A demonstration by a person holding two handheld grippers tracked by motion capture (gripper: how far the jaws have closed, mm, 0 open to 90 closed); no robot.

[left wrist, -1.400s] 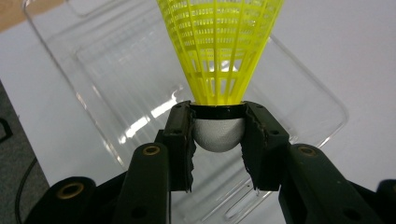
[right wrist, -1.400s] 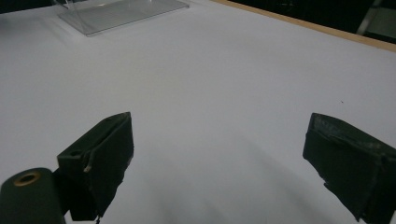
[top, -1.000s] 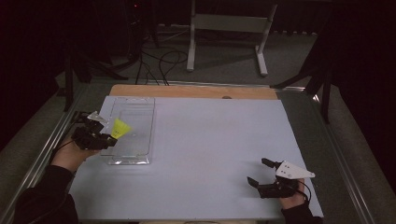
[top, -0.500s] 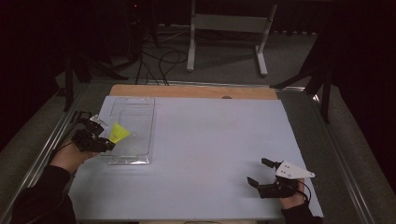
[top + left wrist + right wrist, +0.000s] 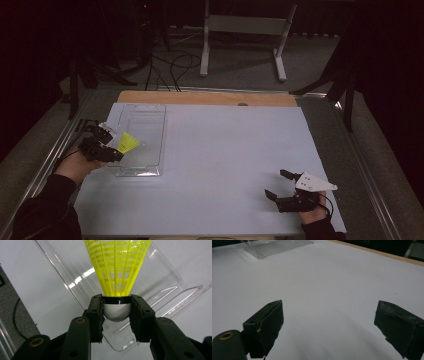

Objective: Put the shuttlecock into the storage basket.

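- Shuttlecock (image 5: 117,272) position was what we weighed first: its grey rounded cork sat pinched between the fingers (image 5: 96,315) of the left gripper (image 5: 102,145), and its yellow skirt fanned away from them, straight out along the gripper's own line.
- We saw its long axis run from the cork at the fingers toward the clear plastic tray (image 5: 150,112), which lay along the left edge of the worktop (image 5: 225,150), its length running from the near side to the far side.
- From the high view, we placed the skirt over the tray's left rim, near its nearer half; we could not tell whether it touched the plastic.
- We judged the coming move to be a short carry inward and a release into the tray, skirt leading, so the left hand was plainly the nearer one.
- We found the right gripper (image 5: 285,192) well apart, resting near the right near corner of the worktop, its fingers (image 5: 267,325) spread wide with nothing between them.
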